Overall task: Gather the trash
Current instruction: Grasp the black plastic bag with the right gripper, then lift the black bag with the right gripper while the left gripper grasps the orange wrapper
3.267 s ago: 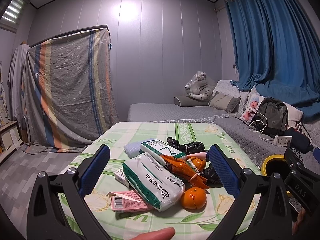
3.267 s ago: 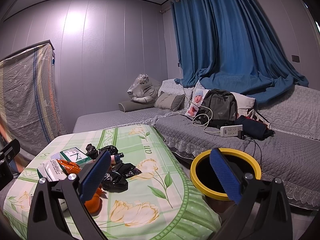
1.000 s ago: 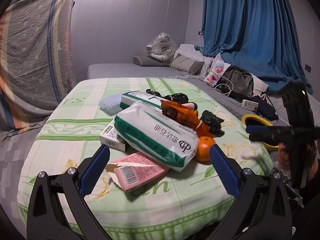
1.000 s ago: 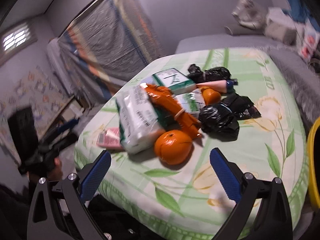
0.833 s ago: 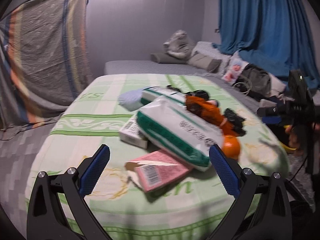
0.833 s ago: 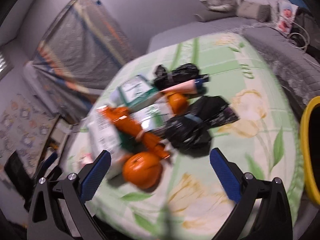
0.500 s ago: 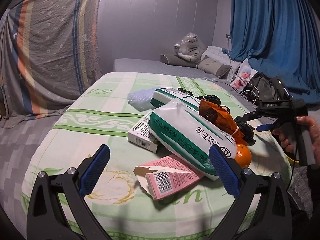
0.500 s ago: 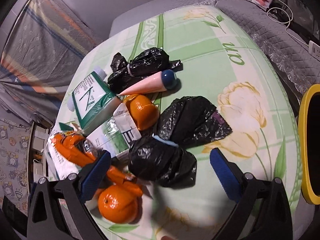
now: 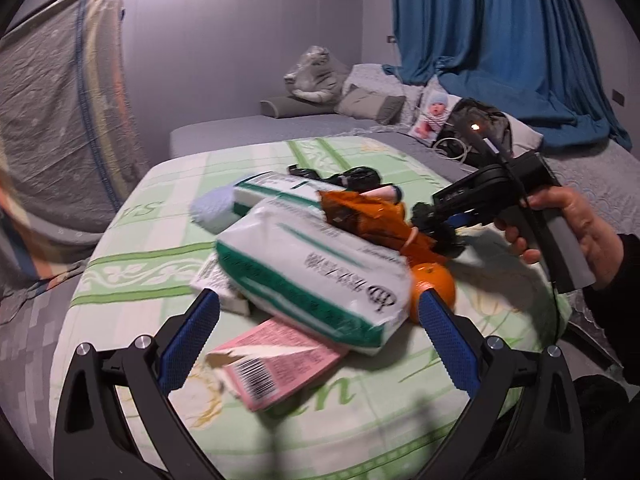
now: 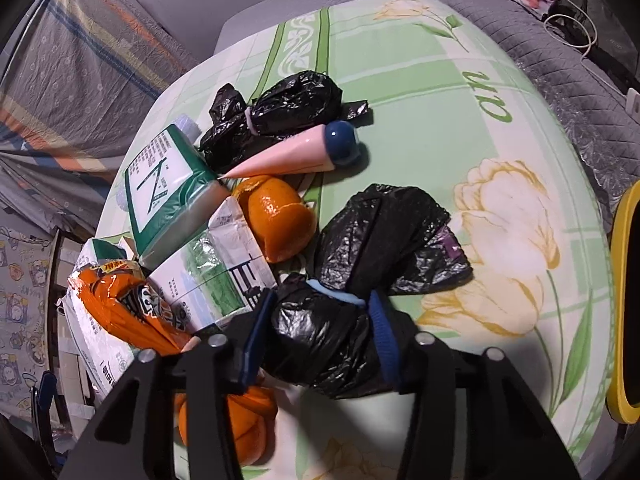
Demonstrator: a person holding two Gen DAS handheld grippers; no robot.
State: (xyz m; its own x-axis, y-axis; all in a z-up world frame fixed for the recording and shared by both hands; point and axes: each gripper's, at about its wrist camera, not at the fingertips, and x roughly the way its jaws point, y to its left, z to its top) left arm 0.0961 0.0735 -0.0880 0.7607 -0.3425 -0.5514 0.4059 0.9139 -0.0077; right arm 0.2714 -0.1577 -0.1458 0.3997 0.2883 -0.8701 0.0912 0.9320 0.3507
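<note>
My right gripper is shut on a tied black plastic bag on the green flowered table; the right gripper also shows in the left wrist view. Around the bag lie orange peel, a pink tube, a second black bag, a milk carton and an orange wrapper. My left gripper is open above a white-green tissue pack and a torn pink box.
A yellow-rimmed bin stands off the table's right edge. A whole orange lies beside the tissue pack. A grey sofa with a backpack and blue curtains are behind. A striped cloth hangs at left.
My right gripper dropped onto the near black bag and closed on it. My left gripper moved closer to the tissue pack, still open.
</note>
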